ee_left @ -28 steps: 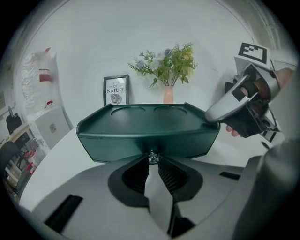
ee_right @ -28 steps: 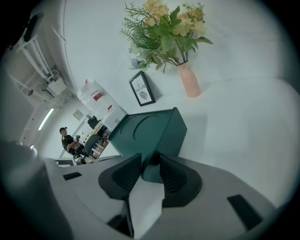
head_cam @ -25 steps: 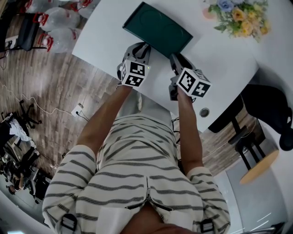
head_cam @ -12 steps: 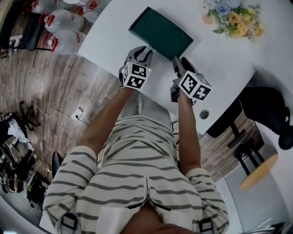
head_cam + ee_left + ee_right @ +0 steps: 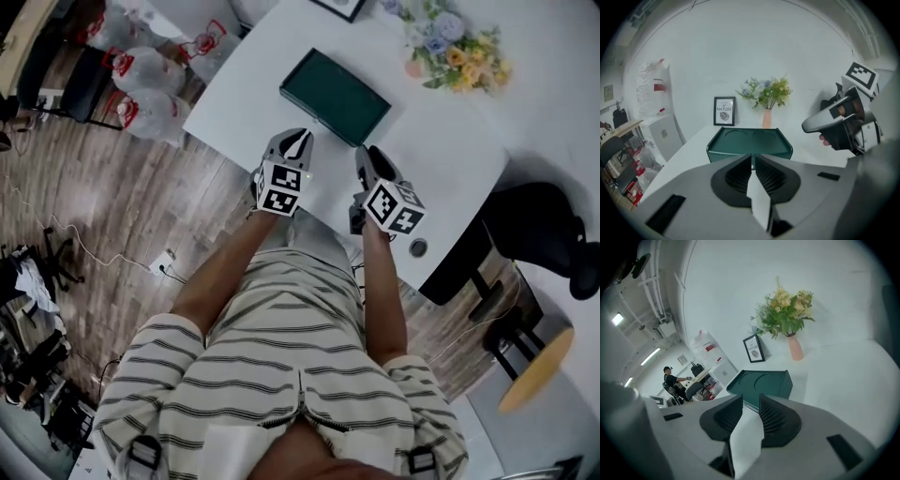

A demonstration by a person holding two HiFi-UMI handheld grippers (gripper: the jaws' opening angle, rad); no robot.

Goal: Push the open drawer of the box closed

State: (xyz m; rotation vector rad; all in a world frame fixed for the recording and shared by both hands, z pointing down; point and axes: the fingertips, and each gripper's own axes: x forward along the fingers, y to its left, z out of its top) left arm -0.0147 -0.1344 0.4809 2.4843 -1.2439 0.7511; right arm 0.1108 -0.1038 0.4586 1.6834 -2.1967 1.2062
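A dark green box [image 5: 335, 97] lies flat on the white table [image 5: 450, 159]; its near face [image 5: 749, 152] looks flush, with no drawer sticking out. My left gripper [image 5: 300, 139] hovers just short of the box's near left side. Its jaws [image 5: 751, 158] have just been closing and the tips meet, with nothing between them. My right gripper [image 5: 372, 155] hangs off the box's near right corner [image 5: 764, 384]. Its jaws [image 5: 751, 401] have also just been closing but stand apart, with only the table showing through the gap. Neither gripper touches the box.
A vase of flowers [image 5: 450, 47] and a framed print [image 5: 724, 111] stand behind the box. The table edge runs right under both grippers. A black chair [image 5: 548, 230] and a wooden stool [image 5: 534, 356] stand to the right, and tied bags [image 5: 141, 70] lie on the floor at left.
Both grippers have risen and drawn back from the box's near edge, which their tips reached a second ago. The left jaws have come together.
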